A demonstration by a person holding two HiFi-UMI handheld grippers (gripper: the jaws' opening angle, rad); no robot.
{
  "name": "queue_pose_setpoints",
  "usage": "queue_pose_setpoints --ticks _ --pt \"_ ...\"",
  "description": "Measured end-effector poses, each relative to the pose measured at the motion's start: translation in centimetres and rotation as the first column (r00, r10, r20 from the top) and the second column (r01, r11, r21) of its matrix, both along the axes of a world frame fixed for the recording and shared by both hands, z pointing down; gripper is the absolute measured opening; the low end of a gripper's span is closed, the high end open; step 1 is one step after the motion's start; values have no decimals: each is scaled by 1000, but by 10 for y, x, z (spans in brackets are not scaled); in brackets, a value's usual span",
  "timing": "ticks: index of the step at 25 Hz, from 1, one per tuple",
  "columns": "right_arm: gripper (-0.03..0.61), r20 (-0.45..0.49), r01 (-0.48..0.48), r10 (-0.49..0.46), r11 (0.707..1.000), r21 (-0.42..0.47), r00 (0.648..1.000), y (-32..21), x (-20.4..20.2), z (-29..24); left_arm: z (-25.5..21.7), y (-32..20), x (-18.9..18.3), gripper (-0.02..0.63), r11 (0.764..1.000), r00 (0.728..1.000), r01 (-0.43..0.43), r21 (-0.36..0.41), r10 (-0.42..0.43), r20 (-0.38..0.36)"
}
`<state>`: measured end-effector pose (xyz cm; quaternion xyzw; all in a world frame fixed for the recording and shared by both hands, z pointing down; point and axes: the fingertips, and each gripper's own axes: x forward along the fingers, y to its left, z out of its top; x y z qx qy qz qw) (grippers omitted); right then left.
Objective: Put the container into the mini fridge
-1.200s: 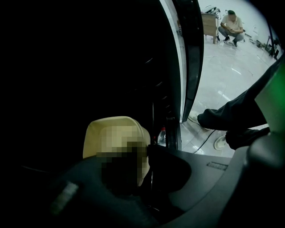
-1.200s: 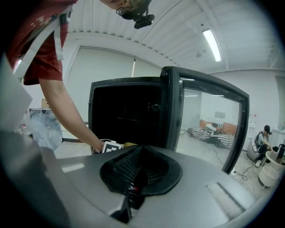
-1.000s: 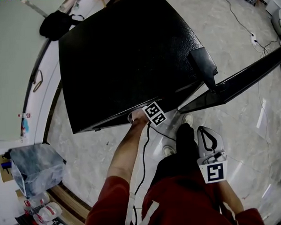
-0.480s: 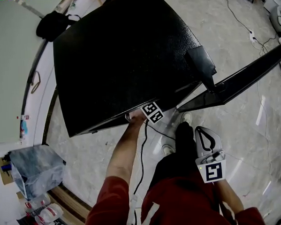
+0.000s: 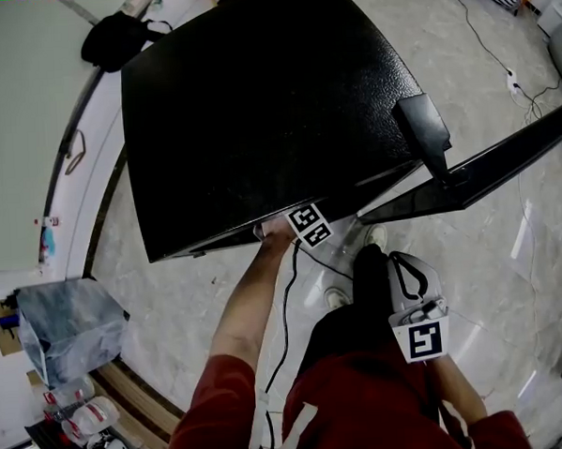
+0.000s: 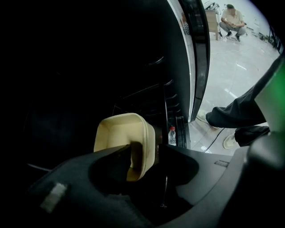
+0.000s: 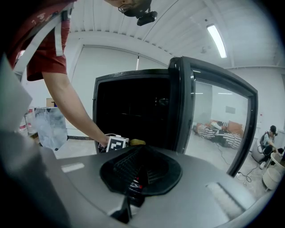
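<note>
The black mini fridge [image 5: 256,107] stands with its door [image 5: 475,171] swung open to the right. My left gripper [image 6: 147,152] reaches inside it; in the head view only its marker cube [image 5: 309,225] shows under the fridge's top edge. A cream container [image 6: 120,136] sits in the dark interior, tipped toward me, with its rim between the jaws. These jaws have just been opening and the pads stand off the rim. My right gripper [image 7: 141,151] hangs back by my leg, shut and empty, and it also shows in the head view [image 5: 414,292].
A small water bottle [image 6: 172,136] stands in the door shelf. A grey bin [image 5: 66,329] and bottles [image 5: 85,422] are at the lower left. A cable [image 5: 286,312] trails on the floor. A seated person [image 6: 231,20] is far behind.
The head view has shifted slightly. Both grippers keep their places, the left one at the fridge's opening and the right one by my leg.
</note>
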<state>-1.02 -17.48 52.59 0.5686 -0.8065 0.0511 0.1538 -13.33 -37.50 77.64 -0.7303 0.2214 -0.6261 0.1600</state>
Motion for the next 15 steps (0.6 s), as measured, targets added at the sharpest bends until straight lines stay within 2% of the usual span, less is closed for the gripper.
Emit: queue_pose_setpoints --ticks 6,15 --pt "0 -7 39 -39 999 6 999 0 -15 -4 -16 17 -4 206 1000 1000 -9 30 10 -15" --pt "0 0 62 -62 998 23 998 9 -26 -9 -44 60 -5 206 999 996 8 47 -4 -91"
